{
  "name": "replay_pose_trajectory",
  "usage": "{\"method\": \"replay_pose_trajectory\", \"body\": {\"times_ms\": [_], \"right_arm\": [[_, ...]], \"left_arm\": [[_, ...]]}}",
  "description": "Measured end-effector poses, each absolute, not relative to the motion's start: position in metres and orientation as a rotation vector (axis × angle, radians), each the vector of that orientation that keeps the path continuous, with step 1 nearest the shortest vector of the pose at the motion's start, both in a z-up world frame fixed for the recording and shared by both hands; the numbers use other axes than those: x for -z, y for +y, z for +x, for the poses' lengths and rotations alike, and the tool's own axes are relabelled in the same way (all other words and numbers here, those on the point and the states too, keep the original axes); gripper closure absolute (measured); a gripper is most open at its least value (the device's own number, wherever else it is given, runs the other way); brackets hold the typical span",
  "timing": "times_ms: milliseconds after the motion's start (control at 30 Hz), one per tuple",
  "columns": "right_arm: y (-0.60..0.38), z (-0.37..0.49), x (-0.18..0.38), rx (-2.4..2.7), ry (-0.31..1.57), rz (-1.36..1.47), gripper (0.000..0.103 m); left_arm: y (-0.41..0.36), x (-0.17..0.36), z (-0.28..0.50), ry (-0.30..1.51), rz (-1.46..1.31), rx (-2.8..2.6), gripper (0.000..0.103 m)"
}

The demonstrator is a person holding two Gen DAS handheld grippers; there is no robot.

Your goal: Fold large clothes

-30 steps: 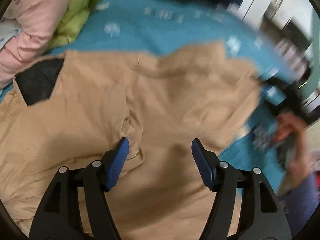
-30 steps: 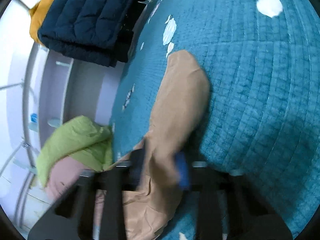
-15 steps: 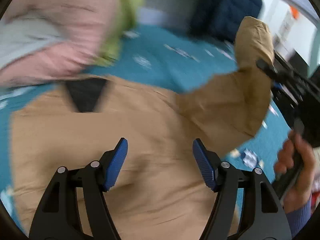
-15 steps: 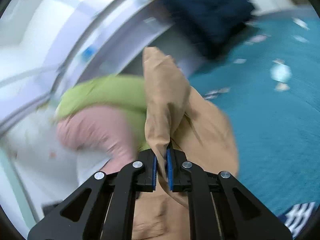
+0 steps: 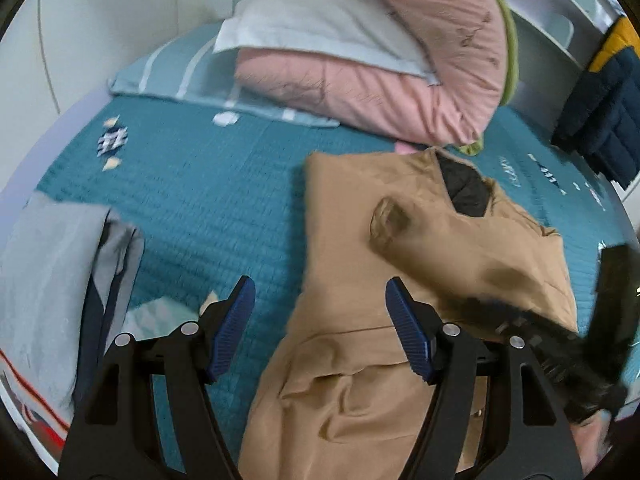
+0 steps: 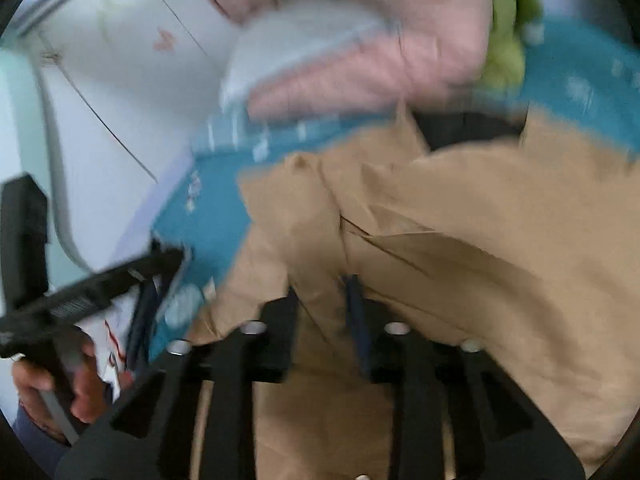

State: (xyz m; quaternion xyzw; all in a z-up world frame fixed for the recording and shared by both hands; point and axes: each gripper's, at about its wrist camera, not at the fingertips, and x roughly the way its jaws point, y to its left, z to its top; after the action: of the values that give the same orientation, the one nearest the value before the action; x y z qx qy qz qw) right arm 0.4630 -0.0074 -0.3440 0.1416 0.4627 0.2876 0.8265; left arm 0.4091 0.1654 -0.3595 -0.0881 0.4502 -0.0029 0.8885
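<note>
The right tongs, just opening, straddle the tan coat's sleeve at lower centre; left tongs gape empty.

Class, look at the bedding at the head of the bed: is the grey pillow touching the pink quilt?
Touching. The left wrist view shows the grey pillow lying directly on the pink quilt, with no gap between them.

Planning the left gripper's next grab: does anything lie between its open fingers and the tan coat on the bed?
Nothing visible does. The left gripper is open with its jaws empty, over the tan coat at its left edge and the teal bedspread beside it. The grey garment lies apart to the left; the pink quilt sits beyond the collar.
</note>
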Motion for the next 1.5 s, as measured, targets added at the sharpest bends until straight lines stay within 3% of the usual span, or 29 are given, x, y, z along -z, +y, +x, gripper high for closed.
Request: {"method": "replay_pose_trajectory", "body": {"times_ms": [67, 100, 200, 400, 633, 700, 833, 1033, 1167, 1500], "right_arm": [[-0.008, 0.458, 0.34, -0.622, 0.975, 0.289, 0.058], [-0.01, 0.458, 0.334, -0.629, 0.97, 0.289, 0.049], [-0.03, 0.438, 0.298, -0.626, 0.871, 0.273, 0.044], [-0.13, 0.439, 0.278, -0.364, 0.821, 0.422, 0.043], [-0.199, 0.452, 0.353, -0.176, 1.098, 0.577, 0.045], [-0.198, 0.455, 0.375, -0.19, 1.161, 0.605, 0.047], [-0.201, 0.453, 0.37, -0.201, 1.163, 0.584, 0.045], [-0.224, 0.46, 0.323, -0.214, 1.025, 0.583, 0.043], [-0.254, 0.489, 0.328, -0.126, 1.028, 0.577, 0.04], [-0.262, 0.562, 0.362, -0.141, 1.126, 0.62, 0.038]], "left_arm": [[0.164, 0.356, 0.404, 0.928, -0.196, 0.031, 0.034], [0.16, 0.354, 0.406, 0.919, -0.191, 0.047, 0.033], [0.147, 0.343, 0.408, 0.87, -0.187, 0.12, 0.027], [0.091, 0.337, 0.438, 0.906, -0.148, 0.294, 0.027], [0.042, 0.408, 0.485, 1.139, -0.008, 0.248, 0.027], [0.046, 0.434, 0.494, 1.226, -0.024, 0.201, 0.027], [0.05, 0.439, 0.495, 1.218, -0.055, 0.202, 0.027], [0.082, 0.387, 0.491, 1.064, -0.223, 0.37, 0.026], [0.12, 0.371, 0.514, 1.037, -0.233, 0.253, 0.021], [0.161, 0.423, 0.591, 1.19, -0.243, 0.082, 0.021]]}}
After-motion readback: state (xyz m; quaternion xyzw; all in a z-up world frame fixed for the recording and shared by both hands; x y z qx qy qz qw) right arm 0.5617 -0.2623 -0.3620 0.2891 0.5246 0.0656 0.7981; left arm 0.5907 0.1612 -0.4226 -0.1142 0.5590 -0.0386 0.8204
